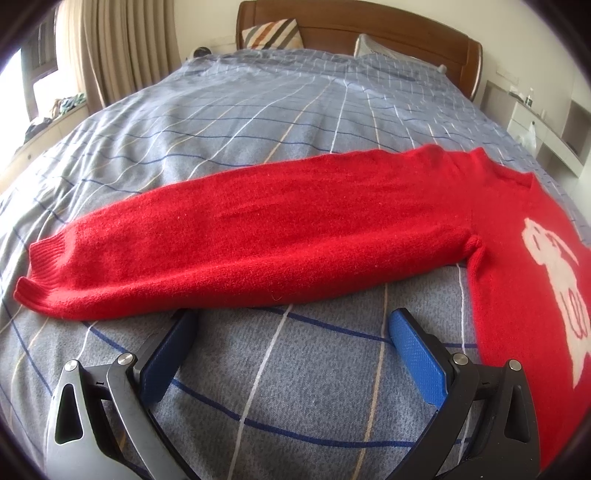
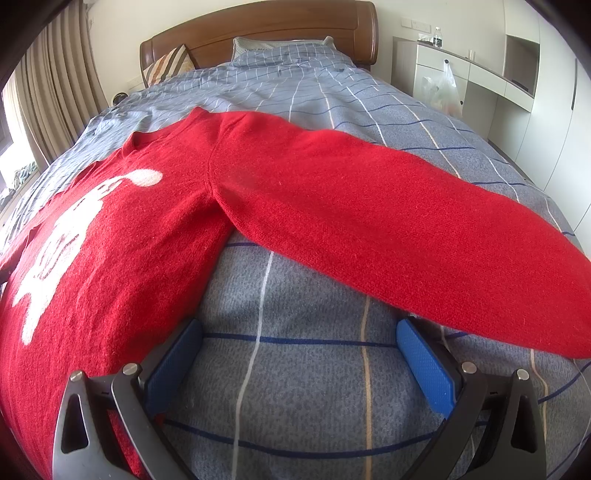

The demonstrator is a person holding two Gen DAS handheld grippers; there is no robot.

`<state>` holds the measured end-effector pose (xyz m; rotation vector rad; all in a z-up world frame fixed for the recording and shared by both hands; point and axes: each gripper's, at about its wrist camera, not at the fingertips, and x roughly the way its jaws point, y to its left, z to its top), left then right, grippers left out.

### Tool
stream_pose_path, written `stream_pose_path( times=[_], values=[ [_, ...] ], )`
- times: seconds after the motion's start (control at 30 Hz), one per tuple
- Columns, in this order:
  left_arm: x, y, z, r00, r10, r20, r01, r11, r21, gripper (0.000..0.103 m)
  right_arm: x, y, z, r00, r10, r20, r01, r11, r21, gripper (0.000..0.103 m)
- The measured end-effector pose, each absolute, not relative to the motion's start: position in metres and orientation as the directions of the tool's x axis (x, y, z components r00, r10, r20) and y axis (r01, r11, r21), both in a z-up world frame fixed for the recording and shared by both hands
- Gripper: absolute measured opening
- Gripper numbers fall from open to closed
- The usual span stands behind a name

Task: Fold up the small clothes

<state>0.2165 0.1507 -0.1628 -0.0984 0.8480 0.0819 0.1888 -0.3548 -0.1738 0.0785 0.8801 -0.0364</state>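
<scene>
Lying flat on the bed, red sweater with sleeves spread.

Right gripper gapes wide over the bedspread between red sweater sleeve and body.

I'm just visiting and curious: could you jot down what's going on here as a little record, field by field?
Place: a bed with a blue-grey checked cover, wooden headboard behind
Garment: red sweater with a white figure on its front, lying flat
Sleeves: both spread out to the sides, not yet folded
Left gripper: open, empty, low over the cover just short of one sleeve
Right gripper: open, empty, between the body and the other sleeve
Folding: not begun
</scene>
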Motion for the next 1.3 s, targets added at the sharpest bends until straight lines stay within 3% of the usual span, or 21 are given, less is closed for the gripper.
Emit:
stream_pose_path(
  times=[0.27, 0.5, 0.63, 0.77, 0.87, 0.97, 1.07, 1.13, 1.3],
  values=[
    [0.205, 0.154, -0.157, 0.638, -0.042, -0.769, -0.035, 0.996, -0.084, 0.103, 0.189, -0.354, -0.174, 0.638, -0.012, -0.770, 0.065, 0.997, 0.038, 0.103],
    [0.153, 0.136, -0.154, 0.663, -0.037, -0.748, 0.003, 0.999, -0.047, 0.103, 0.191, -0.354, -0.174, 0.632, -0.015, -0.775, 0.065, 0.997, 0.033, 0.103],
    [0.139, 0.129, -0.160, 0.666, -0.037, -0.745, 0.000, 0.999, -0.049, 0.103, 0.187, -0.366, -0.163, 0.597, 0.091, -0.797, -0.003, 0.994, 0.111, 0.103],
    [0.140, 0.128, -0.164, 0.663, -0.037, -0.748, 0.017, 0.999, -0.035, 0.103, 0.137, -0.389, -0.138, 0.656, 0.263, -0.707, 0.003, 0.936, 0.351, 0.103],
    [0.141, 0.128, -0.163, 0.648, -0.045, -0.760, 0.018, 0.999, -0.044, 0.103, 0.093, -0.433, -0.122, 0.729, 0.249, -0.638, 0.090, 0.888, 0.450, 0.102],
    [0.143, 0.127, -0.162, 0.637, -0.043, -0.770, 0.011, 0.999, -0.047, 0.103, 0.059, -0.503, -0.125, 0.772, 0.163, -0.614, 0.302, 0.757, 0.580, 0.101],
    [0.144, 0.127, -0.162, 0.638, -0.040, -0.769, 0.003, 0.999, -0.049, 0.103, 0.039, -0.559, -0.140, 0.811, 0.161, -0.563, 0.405, 0.540, 0.738, 0.087],
    [0.142, 0.127, -0.162, 0.641, -0.038, -0.766, 0.003, 0.999, -0.047, 0.103, 0.036, -0.582, -0.151, 0.833, 0.144, -0.534, 0.434, 0.427, 0.793, 0.083],
    [0.140, 0.130, -0.160, 0.637, -0.051, -0.769, 0.018, 0.999, -0.050, 0.103, 0.058, -0.604, -0.156, 0.834, 0.073, -0.548, 0.488, 0.367, 0.792, 0.071]
  ],
)
